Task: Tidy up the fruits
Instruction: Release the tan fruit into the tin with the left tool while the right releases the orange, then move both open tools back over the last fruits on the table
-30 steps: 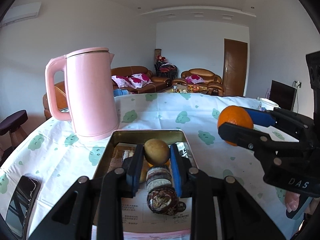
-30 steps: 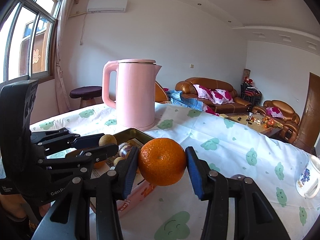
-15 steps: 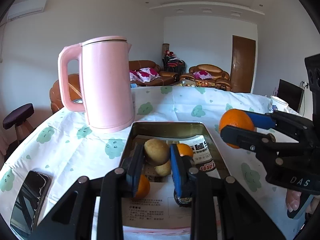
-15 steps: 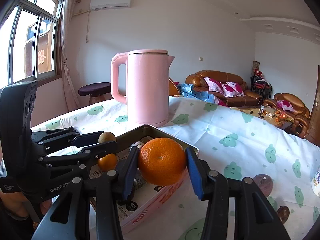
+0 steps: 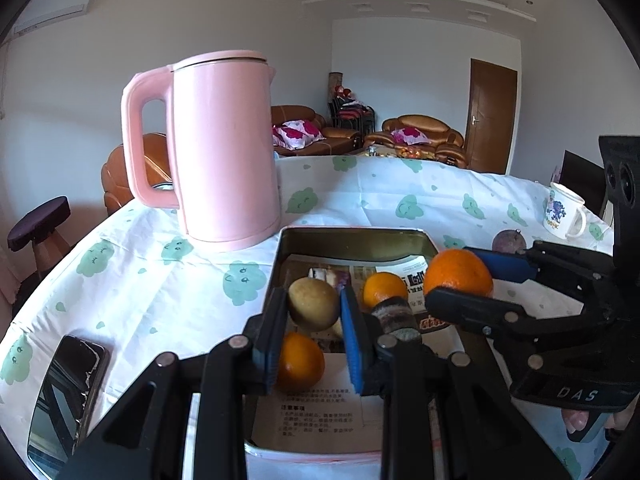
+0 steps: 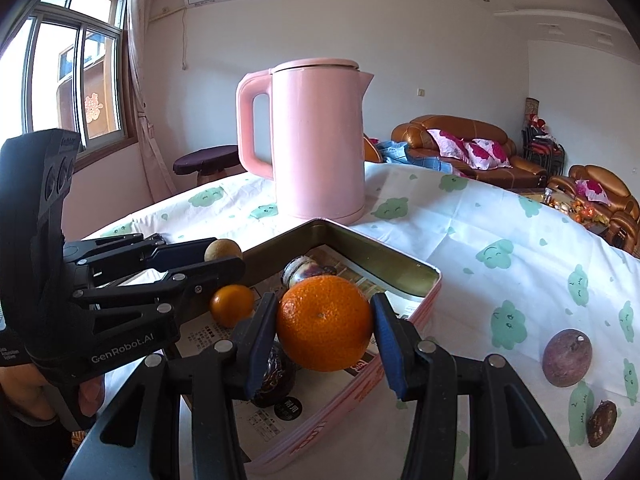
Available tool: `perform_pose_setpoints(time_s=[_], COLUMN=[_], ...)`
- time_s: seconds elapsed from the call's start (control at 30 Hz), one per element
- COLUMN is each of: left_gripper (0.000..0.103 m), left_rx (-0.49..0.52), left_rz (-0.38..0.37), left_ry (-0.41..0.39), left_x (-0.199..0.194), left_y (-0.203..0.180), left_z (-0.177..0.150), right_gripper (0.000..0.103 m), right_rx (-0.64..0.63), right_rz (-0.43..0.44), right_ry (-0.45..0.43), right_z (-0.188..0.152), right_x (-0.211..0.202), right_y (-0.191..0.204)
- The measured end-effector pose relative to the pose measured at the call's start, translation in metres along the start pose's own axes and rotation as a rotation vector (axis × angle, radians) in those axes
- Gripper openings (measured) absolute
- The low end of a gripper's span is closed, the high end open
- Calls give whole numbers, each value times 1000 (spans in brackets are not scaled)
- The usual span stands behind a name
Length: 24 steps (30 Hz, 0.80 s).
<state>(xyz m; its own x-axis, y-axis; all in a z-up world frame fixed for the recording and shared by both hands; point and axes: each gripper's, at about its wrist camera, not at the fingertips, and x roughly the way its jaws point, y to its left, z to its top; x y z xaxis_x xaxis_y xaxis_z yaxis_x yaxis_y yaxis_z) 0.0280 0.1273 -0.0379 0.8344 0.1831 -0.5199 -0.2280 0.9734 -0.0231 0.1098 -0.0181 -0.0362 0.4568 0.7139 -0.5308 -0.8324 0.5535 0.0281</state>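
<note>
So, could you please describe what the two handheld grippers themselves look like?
Both are black plastic with silver rivets and blue-padded fingers. The left gripper carries white "GenRobot.AI" lettering on its body, seen from the right wrist view. The right gripper shows white "DAS" lettering. No cables or sleeves are visible.

Daylight from the window (image 6: 68, 80) at far left lights the room brightly, washing out its panes and glaring on the tablecloth (image 6: 500, 216), while fisheye bending and dark vignetting crowd every corner and the near gripper parts look soft.
</note>
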Motion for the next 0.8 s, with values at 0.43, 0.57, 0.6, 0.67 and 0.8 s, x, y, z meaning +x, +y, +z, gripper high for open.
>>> perform_pose_setpoints(time_s=[0.43,0.57,0.6,0.67,0.8], left_gripper=[71,76,77,78,81], left_rx=[-3,-8,-12,-10,28], left_rz=[19,-2,-9,-27,-78], left_ry=[-21,-31,-35,-39,-41], left_x=[-6,-9,-9,-10,-9], left_y=[-3,-8,-10,-17,-46], left_z=[-1,0,1,3,9], right_gripper=[62,62,62,62,62], right_rx=[23,6,2,1,32], right_rz=[16,-38,-62,-109,-270], right_ry=[15,-4,-9,-9,9], right_z=[-4,-6,-8,-11,-22], right_x=[-5,-26,-34,-47,-73], right_y=[-4,-13,-19,-33,-76])
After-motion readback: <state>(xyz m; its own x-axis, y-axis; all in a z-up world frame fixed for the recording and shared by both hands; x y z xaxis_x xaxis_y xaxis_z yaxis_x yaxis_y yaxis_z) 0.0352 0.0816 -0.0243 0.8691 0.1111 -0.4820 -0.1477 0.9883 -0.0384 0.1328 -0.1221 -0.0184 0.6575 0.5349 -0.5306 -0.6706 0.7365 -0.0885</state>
